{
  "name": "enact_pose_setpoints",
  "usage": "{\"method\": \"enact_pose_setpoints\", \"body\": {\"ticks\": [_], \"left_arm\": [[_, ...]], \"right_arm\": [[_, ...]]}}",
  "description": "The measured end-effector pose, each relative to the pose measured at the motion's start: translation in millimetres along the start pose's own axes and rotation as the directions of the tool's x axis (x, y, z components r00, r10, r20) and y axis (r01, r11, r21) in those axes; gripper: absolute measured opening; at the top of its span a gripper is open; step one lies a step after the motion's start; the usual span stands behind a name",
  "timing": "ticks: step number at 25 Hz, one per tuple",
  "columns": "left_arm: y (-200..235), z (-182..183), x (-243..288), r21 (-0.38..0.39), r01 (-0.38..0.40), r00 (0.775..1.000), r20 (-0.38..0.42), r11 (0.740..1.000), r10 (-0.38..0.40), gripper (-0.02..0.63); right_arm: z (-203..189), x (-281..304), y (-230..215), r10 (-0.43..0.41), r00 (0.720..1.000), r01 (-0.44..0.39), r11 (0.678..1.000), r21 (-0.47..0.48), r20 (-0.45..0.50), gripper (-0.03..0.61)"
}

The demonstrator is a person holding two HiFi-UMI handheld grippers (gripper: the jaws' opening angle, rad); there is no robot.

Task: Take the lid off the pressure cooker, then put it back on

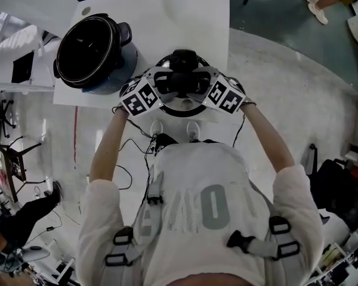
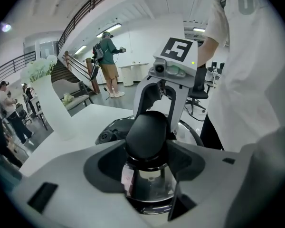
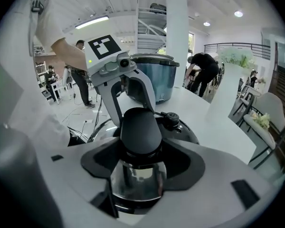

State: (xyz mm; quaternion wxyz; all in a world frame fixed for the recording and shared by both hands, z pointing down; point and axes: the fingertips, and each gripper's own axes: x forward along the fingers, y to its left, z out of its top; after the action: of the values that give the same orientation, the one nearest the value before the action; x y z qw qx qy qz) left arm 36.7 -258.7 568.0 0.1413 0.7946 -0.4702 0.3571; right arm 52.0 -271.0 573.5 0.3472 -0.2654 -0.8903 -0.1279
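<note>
The pressure cooker's lid, shiny metal with a black handle, lies on the white table at its near edge. My left gripper holds the handle's left end and my right gripper its right end. In the left gripper view the black handle fills the gap between my jaws, with the right gripper facing me. The right gripper view shows the same handle clasped, the lid's valve behind it. The open cooker pot stands apart at the table's left.
A tall white vase stands further back on the table. Cables lie on the floor by the person's feet. Several people stand in the hall behind, and an office chair is off to the side.
</note>
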Motion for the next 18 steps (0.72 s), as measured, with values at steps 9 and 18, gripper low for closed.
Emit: {"method": "enact_pose_setpoints", "body": {"ticks": [9, 18], "left_arm": [[2, 25, -21, 0.026, 0.022, 1.0, -0.003, 0.999, -0.022, 0.258], [9, 101, -114, 0.142, -0.079, 0.997, 0.026, 0.987, 0.076, 0.256]], "right_arm": [[28, -26, -1, -0.058, 0.997, 0.058, 0.998, -0.007, 0.06, 0.272], [125, -104, 4, -0.13, 0.982, 0.148, 0.981, -0.125, 0.137, 0.273]]}}
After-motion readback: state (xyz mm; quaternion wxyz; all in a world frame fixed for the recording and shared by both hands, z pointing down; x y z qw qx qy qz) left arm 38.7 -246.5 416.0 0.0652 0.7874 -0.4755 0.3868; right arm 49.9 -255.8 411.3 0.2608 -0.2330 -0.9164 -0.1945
